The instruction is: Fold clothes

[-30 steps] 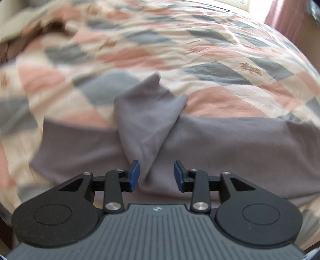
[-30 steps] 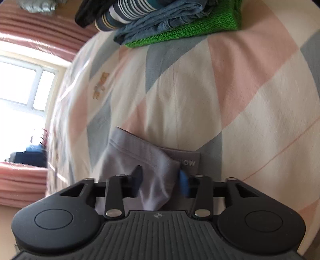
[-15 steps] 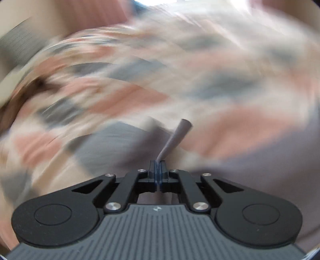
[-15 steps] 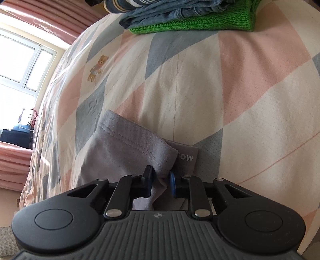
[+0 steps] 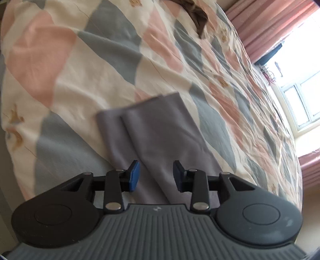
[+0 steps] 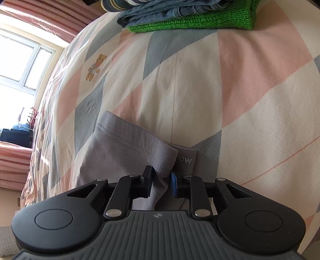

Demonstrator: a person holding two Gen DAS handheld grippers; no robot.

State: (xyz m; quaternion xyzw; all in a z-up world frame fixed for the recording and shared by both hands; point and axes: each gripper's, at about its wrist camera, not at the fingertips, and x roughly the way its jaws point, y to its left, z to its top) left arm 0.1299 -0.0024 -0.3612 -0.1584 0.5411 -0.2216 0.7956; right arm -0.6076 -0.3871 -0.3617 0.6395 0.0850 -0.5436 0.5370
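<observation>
My left tongs (image 5: pixel 156 176) hang released, low over the folded grey garment (image 5: pixel 152 130) on the bed (image 5: pixel 80 80), tips pointing along its length. My right tongs (image 6: pixel 161 183) grasp a pinch of the garment's (image 6: pixel 124 148) hemmed end, angled down toward the quilt. A stack of folded clothes (image 6: pixel 190 18) sits at the bed's (image 6: pixel 250 90) far edge.

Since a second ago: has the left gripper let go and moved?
Yes. The left gripper, shut half a second ago, is now open over the folded grey garment, and the window has come into view on its right.
</observation>
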